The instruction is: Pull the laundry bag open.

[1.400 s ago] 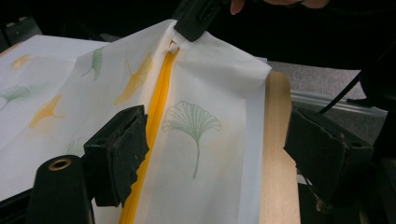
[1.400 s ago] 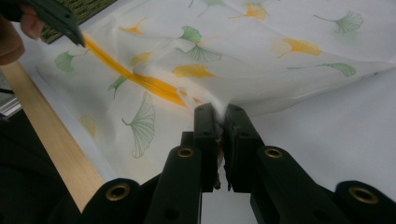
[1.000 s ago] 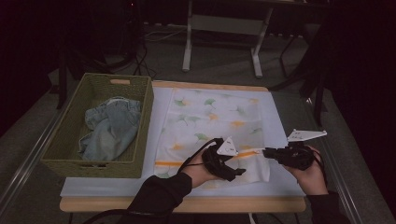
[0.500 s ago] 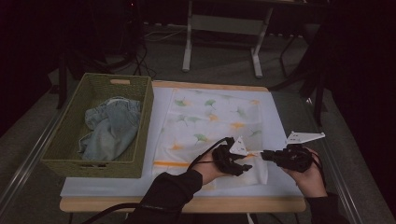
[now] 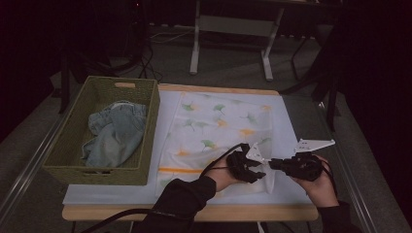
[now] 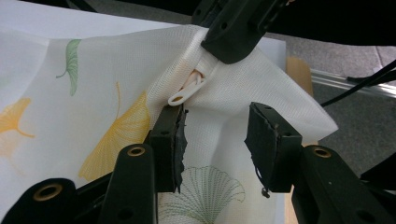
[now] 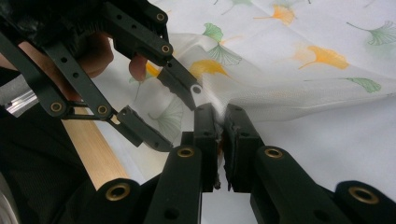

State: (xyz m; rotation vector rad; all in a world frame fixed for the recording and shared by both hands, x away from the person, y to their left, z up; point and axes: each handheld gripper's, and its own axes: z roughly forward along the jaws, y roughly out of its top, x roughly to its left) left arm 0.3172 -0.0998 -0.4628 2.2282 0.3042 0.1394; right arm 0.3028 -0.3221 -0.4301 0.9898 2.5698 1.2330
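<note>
A white mesh cover (image 5: 218, 126) printed with ginkgo leaves lies flat on the table, its near right corner lifted. My right gripper (image 5: 271, 165) is shut on that corner beside the zip's end (image 7: 220, 112). The white zip pull (image 6: 187, 91) sticks out just below the right gripper's jaws (image 6: 219, 56). My left gripper (image 6: 217, 116) faces it from the left (image 5: 255, 172). Its jaws have just been closing and stand apart, with mesh between them. One fingertip (image 6: 173, 116) is right at the pull, but the pads do not press on it.
A woven green basket (image 5: 97, 87) with a crumpled denim garment (image 5: 114, 136) stands at the table's left. A white sheet (image 5: 291, 184) covers the tabletop, with the wooden front edge (image 5: 194, 212) near the person's sleeves. Table legs and cables stand on the floor beyond.
My left gripper has slid right toward the right gripper and narrowed its jaws around the zip pull. The right gripper has stayed put on the corner.
</note>
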